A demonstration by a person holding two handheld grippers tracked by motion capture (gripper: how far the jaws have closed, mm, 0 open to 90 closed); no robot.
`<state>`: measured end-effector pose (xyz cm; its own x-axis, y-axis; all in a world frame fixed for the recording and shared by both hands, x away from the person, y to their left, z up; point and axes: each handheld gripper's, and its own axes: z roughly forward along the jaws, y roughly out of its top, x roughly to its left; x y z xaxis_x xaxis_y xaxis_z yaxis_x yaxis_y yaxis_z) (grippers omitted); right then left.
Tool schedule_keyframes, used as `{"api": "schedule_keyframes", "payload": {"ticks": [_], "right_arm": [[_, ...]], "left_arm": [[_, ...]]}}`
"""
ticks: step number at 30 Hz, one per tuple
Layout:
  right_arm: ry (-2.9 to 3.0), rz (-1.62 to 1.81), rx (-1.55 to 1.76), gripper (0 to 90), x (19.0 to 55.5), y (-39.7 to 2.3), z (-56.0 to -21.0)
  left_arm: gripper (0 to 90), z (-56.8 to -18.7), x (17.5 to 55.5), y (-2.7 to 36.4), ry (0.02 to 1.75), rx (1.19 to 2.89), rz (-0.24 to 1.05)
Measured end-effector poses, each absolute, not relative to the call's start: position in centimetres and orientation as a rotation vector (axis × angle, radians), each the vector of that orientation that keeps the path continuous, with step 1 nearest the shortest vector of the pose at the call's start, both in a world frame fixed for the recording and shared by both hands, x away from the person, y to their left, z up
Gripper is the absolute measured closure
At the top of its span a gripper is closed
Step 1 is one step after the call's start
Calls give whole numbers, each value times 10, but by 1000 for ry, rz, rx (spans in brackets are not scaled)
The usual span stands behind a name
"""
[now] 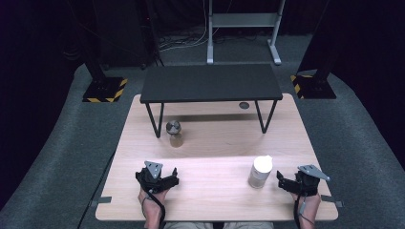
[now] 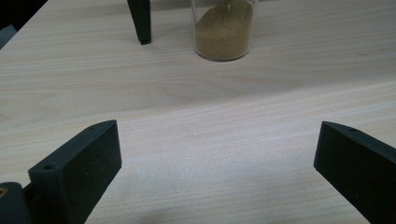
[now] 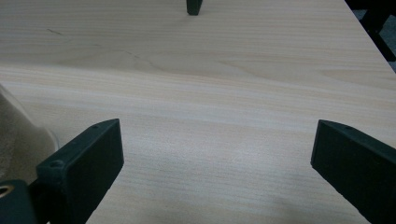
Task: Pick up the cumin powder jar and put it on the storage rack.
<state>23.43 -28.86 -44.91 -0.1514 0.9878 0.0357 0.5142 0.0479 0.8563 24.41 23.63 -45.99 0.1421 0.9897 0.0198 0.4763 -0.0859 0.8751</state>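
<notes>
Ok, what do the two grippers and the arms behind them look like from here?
Both the left gripper and the right gripper are black, blocky, with two flat jaws and a grey three-cornered plate on top. A dark cable trails back from each along a bare forearm; no sleeves visible.

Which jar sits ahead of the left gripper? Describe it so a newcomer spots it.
On the wooden table, look by the front left leg of the small black shelf. The clear glass jar stands there, holding yellowish-brown powder. Unlike the white-lidded container near the right gripper, its top is a rounded metallic cap.

Matt pale wood table [image 1: 215, 191]; clear glossy jar [image 2: 224, 28]; matt black claws.
</notes>
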Motion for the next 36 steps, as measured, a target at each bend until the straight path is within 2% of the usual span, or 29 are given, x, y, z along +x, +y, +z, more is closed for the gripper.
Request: {"api": "schedule_keyframes", "payload": {"ticks": [16,36], "right_arm": [[1722,1016,1509,10,232,-288,-450],[1715,1028,1502,11,231,-289,-451]], "left_arm": [[0,-452,262,232,1389,1689,859],[0,-442,330,228,1291,1676,864]]}}
